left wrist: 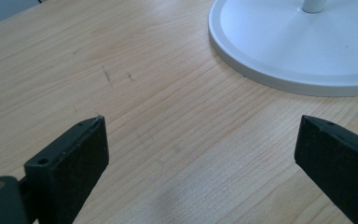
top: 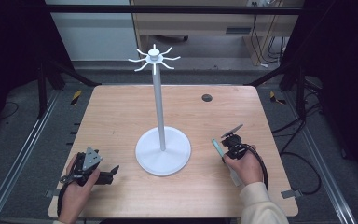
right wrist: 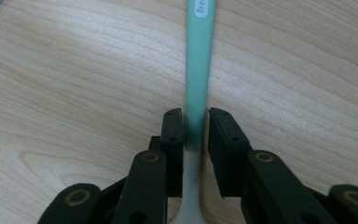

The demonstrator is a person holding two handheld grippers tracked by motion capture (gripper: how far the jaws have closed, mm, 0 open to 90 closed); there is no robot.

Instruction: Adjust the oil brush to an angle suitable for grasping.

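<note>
Tabletop (top: 121,112) of light wood carries a white stand (top: 162,150) at its centre: round base, upright pole, ring of curved hooks on top. Left of the stand base, near the front edge, the left tongs (top: 113,171) rest low over the wood in the person's left hand (top: 77,186), jaws spread wide with nothing between them. Right of the stand base, the right tongs (top: 220,150) are held in the right hand (top: 247,167), jaws closed against a teal-and-white toothbrush (right wrist: 199,70). The toothbrush handle projects forward from the jaws, just above the wood, well apart from the base.
</note>
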